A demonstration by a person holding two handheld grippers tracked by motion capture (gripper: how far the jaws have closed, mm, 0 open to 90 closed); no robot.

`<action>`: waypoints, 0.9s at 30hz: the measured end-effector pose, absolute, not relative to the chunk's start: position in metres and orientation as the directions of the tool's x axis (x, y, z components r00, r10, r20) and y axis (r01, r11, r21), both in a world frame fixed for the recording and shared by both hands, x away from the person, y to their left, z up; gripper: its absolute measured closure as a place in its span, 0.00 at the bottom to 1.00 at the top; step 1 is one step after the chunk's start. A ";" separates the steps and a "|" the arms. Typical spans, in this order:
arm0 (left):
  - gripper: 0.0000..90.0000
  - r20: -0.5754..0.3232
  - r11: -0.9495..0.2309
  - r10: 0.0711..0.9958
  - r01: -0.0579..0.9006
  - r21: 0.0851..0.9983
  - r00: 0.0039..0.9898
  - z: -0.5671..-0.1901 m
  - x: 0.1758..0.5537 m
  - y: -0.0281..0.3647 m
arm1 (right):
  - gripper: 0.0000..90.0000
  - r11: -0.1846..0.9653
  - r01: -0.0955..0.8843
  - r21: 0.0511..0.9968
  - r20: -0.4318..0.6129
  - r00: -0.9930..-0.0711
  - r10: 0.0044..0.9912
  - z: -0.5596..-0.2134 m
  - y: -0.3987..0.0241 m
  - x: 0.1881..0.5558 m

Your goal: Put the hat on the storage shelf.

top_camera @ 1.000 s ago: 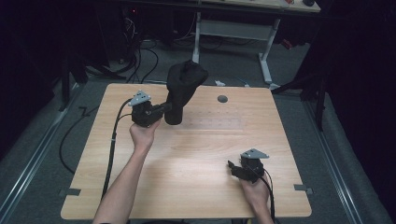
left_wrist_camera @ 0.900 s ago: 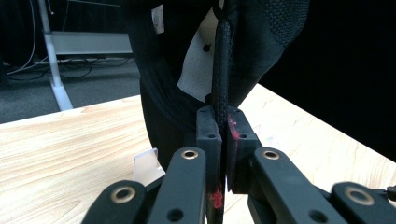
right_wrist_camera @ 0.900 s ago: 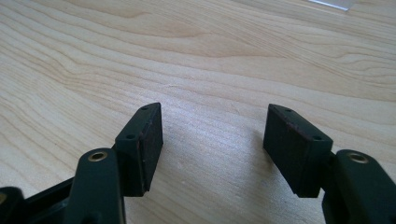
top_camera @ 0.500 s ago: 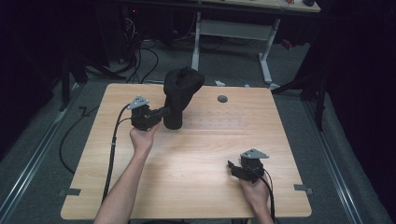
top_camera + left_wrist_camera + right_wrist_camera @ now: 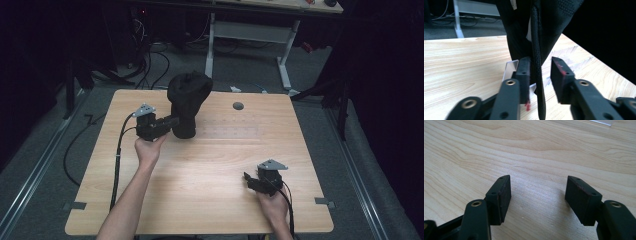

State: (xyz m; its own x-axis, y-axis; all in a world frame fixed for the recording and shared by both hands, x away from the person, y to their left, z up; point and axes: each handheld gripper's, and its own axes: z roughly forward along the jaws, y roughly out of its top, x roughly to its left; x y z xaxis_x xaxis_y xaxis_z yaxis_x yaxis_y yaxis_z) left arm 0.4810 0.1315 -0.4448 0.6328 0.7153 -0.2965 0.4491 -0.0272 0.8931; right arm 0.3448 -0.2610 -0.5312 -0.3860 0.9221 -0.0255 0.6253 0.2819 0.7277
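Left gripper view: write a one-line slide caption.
Left gripper with jaws apart around the corded edge of a hanging black fabric item above the wooden table.

Your high view looks forward and down over the whole wooden table [image 5: 210,170]. Your left gripper view sits close behind its jaws, facing black fabric [image 5: 541,30]. Your right gripper view looks closely down at tabletop all three views share.

Your rig: two black handheld grippers, bare forearms.
Left gripper [image 5: 170,123] and right gripper [image 5: 250,180] each carry a grey triangular plate, black cable, brass-ringed jaw screws; red marks on the left pads [image 5: 560,72].
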 end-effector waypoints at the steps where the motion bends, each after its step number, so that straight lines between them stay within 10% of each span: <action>1: 0.74 -0.287 -0.032 0.722 0.445 0.895 0.629 -0.444 0.480 0.132 | 0.42 0.282 0.625 0.728 -0.026 -0.386 0.922 -0.531 -0.261 0.345; 27: 0.55 -0.246 -0.080 0.733 0.439 0.895 0.634 -0.423 0.455 0.148 | 0.42 0.280 0.626 0.728 -0.024 -0.386 0.922 -0.531 -0.261 0.345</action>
